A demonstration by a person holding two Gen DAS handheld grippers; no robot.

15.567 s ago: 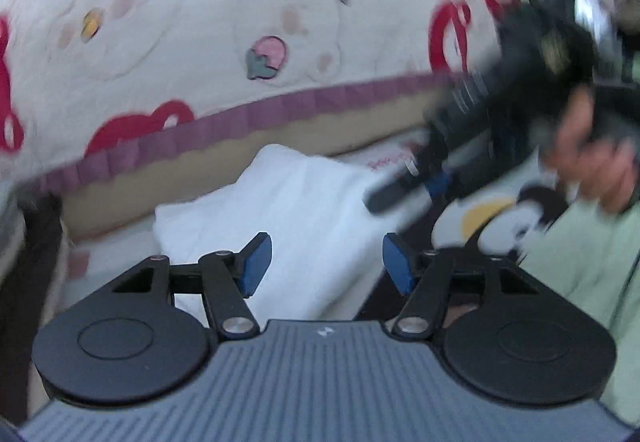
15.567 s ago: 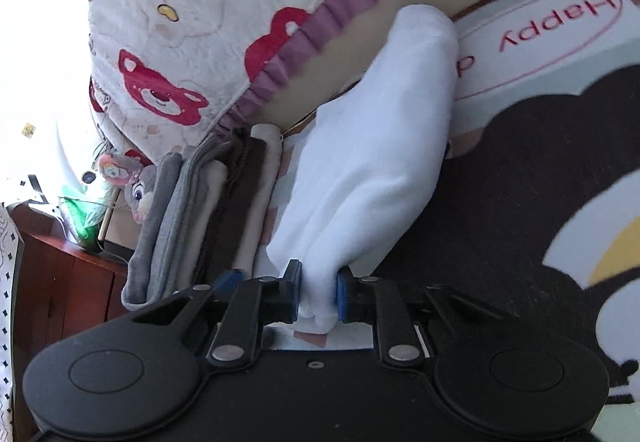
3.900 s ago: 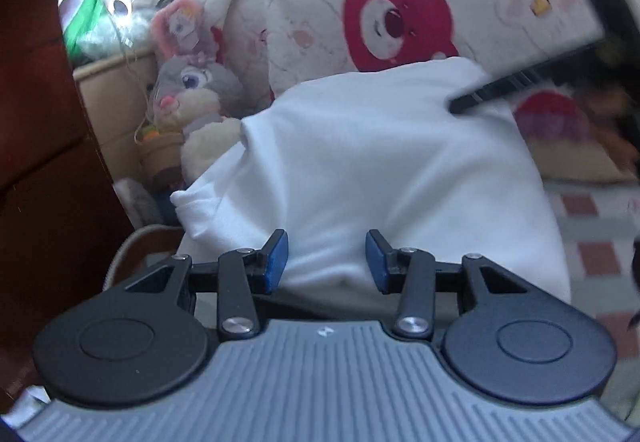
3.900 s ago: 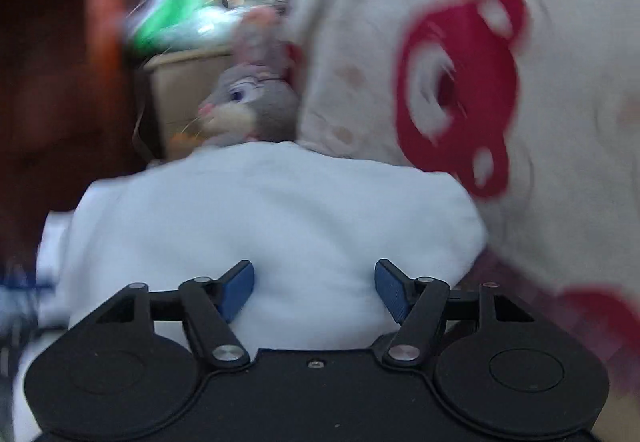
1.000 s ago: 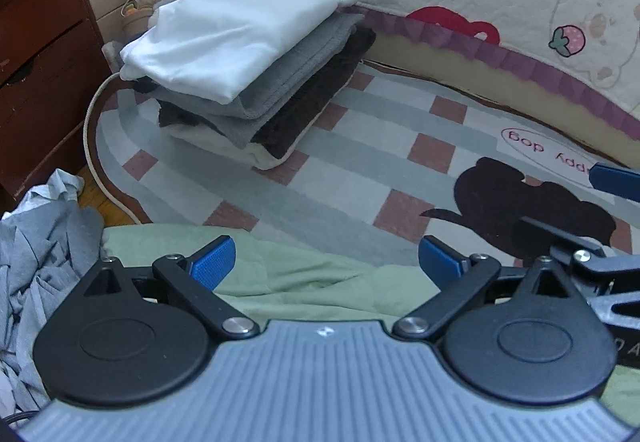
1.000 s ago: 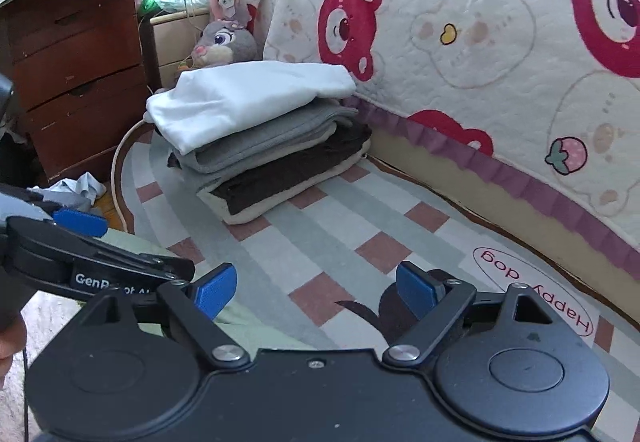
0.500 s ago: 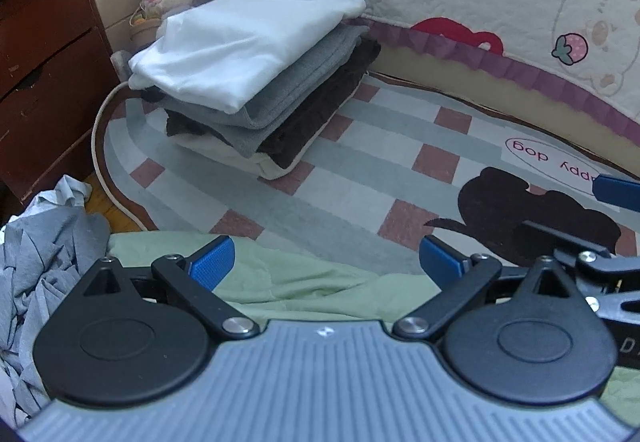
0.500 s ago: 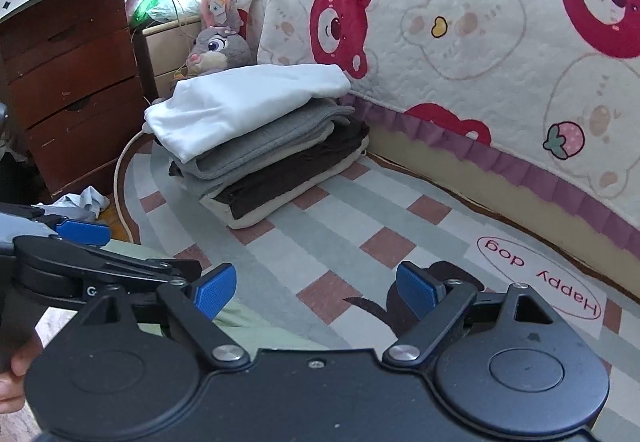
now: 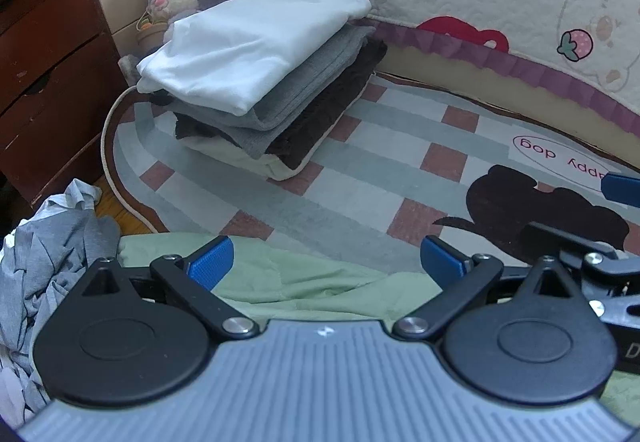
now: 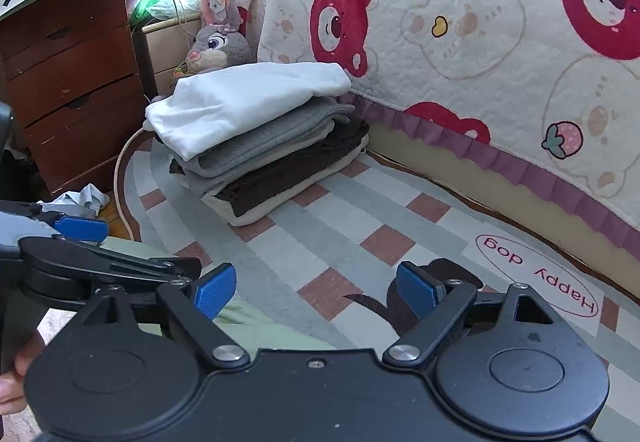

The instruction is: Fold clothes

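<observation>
A stack of folded clothes [image 9: 264, 98] sits on the rug by the bed, with the white garment [image 9: 256, 42] on top of grey, brown and cream ones. It also shows in the right wrist view [image 10: 260, 138], white garment [image 10: 244, 98] uppermost. A crumpled grey garment [image 9: 44, 262] lies at the left. A pale green cloth [image 9: 296, 278] lies under my left gripper [image 9: 326, 260], which is open and empty. My right gripper [image 10: 314, 290] is open and empty above the rug, well short of the stack.
A checked rug [image 9: 360, 178] with a dog print covers the floor. A bed with a bear-print quilt [image 10: 480, 34] runs behind. A brown drawer chest [image 10: 68, 94] and a plush rabbit [image 10: 218, 42] stand left of the stack.
Both grippers have drawn slightly closer to the stack and stay open. Earlier the white garment was carried over and laid on top of the stack.
</observation>
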